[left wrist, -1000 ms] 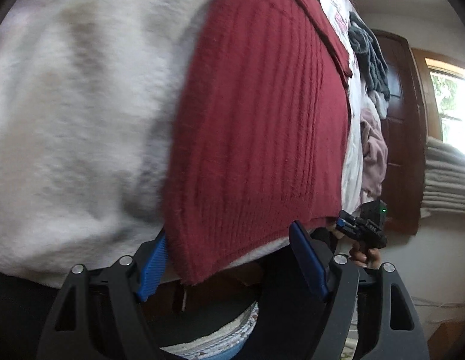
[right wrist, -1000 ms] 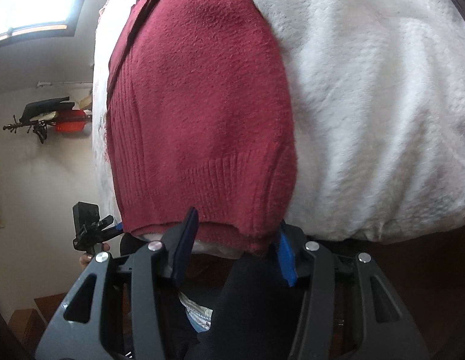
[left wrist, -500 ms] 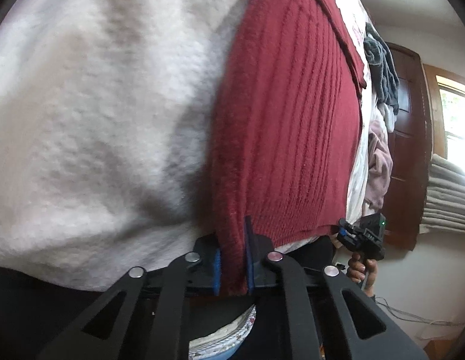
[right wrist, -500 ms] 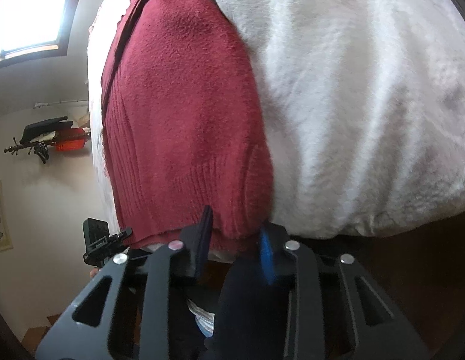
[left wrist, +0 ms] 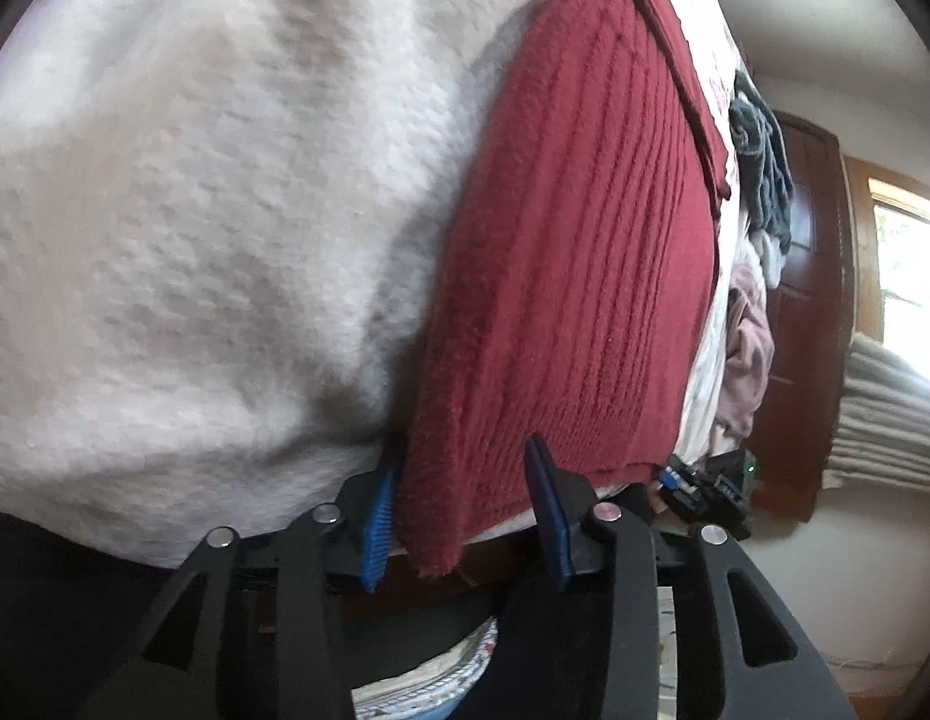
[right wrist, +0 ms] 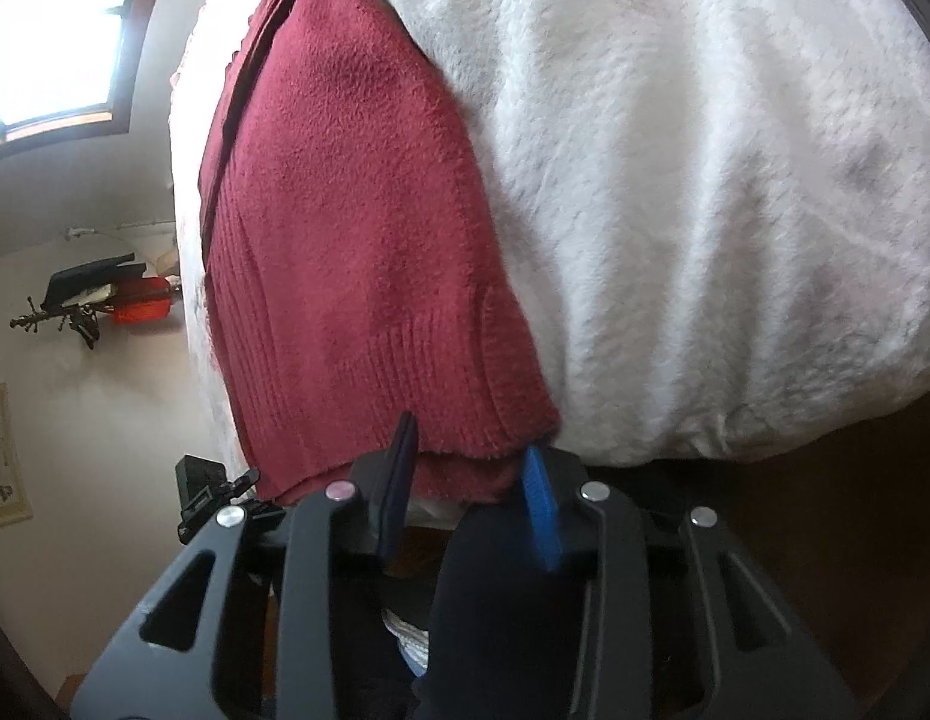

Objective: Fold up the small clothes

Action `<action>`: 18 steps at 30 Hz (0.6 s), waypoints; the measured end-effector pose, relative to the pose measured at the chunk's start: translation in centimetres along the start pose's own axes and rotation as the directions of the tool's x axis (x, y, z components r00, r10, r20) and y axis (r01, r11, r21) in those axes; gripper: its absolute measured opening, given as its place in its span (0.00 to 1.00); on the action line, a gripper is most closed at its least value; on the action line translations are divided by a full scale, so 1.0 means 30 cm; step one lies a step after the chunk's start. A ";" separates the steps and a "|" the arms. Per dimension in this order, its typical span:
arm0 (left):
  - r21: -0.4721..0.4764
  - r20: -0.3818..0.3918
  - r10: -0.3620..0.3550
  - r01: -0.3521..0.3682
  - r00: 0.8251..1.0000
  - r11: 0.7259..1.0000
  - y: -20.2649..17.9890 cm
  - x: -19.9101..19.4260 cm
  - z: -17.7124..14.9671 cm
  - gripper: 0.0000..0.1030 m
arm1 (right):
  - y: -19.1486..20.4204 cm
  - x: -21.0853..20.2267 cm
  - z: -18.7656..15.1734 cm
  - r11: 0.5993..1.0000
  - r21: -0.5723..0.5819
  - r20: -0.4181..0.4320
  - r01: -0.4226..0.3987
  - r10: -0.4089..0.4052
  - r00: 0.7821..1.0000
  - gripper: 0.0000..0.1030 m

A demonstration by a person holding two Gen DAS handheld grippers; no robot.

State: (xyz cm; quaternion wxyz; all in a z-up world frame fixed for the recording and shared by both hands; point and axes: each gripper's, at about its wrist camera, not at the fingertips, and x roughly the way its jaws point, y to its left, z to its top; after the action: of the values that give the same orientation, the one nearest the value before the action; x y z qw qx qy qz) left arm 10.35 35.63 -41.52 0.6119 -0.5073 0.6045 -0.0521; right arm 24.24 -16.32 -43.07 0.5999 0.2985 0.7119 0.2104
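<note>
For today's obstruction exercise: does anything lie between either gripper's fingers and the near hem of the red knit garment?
Nothing visible does. The red knit garment's hem corner hangs between the open fingers of the left gripper, and its other corner sits between those of the right gripper. Only the white blanket lies beneath.

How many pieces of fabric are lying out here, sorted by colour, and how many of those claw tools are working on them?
Dark red knit garment: 1
White fleecy blanket under it: 1
Loose clothes piled at the far end, grey and pink: 2 colours, exact count unclear
Claws, left claw and right claw: 2, both open at the garment's hem
Total: 6
</note>
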 end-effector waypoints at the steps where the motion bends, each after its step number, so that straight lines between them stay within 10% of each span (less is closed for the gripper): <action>1: -0.003 0.000 -0.003 0.003 1.000 1.000 0.003 0.000 -0.001 0.36 | 0.001 0.003 0.000 1.000 0.002 -0.001 -0.003 0.003 1.000 0.32; 3: -0.018 -0.008 -0.014 0.014 1.000 1.000 0.011 0.002 -0.003 0.07 | 0.002 0.010 -0.001 1.000 -0.001 0.002 -0.001 0.001 1.000 0.17; 18: 0.033 0.154 -0.181 0.178 0.971 0.983 -0.119 -0.176 -0.081 0.05 | 0.126 -0.144 -0.065 0.987 -0.080 0.142 -0.141 0.151 0.978 0.04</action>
State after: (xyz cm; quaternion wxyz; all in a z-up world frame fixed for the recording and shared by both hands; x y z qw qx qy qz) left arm 9.00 36.14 -34.86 0.6551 -0.5566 0.5057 -0.0730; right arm 23.43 -16.36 -37.07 0.6440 0.3436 0.6338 0.2559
